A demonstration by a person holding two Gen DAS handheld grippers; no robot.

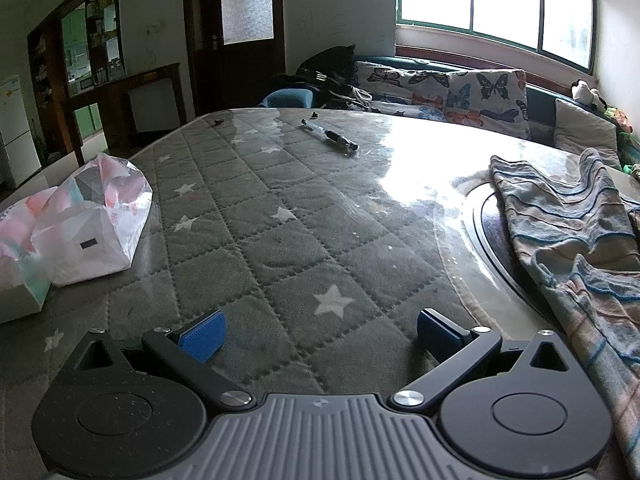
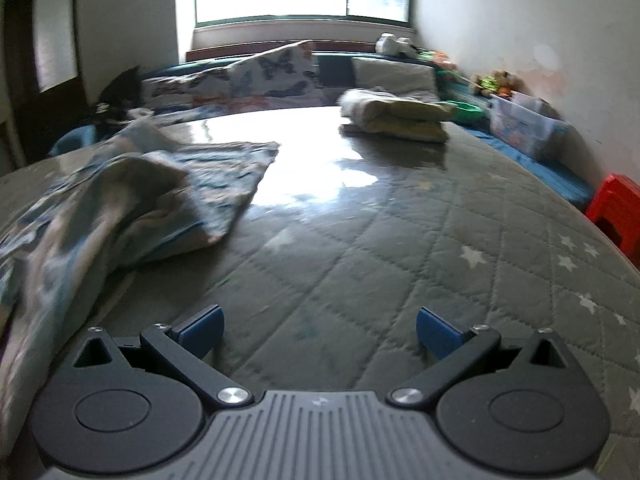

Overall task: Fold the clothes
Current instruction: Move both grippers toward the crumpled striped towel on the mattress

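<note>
Over the quilted worktop [image 1: 280, 216], I am holding both my left hand-held gripper [image 1: 320, 330] and right hand-held gripper [image 2: 318, 328] wide apart and empty, the crumpled striped garment [image 1: 576, 224] lying on that worktop between them.

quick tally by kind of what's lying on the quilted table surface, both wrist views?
Unfolded striped garment: 1
Folded cloth stack: 1
Pen: 1
Plastic bag: 1
White box, partly cut off at the left edge: 1
Small dark bits near the far edge, too small to identify: 2
Total: 7
</note>
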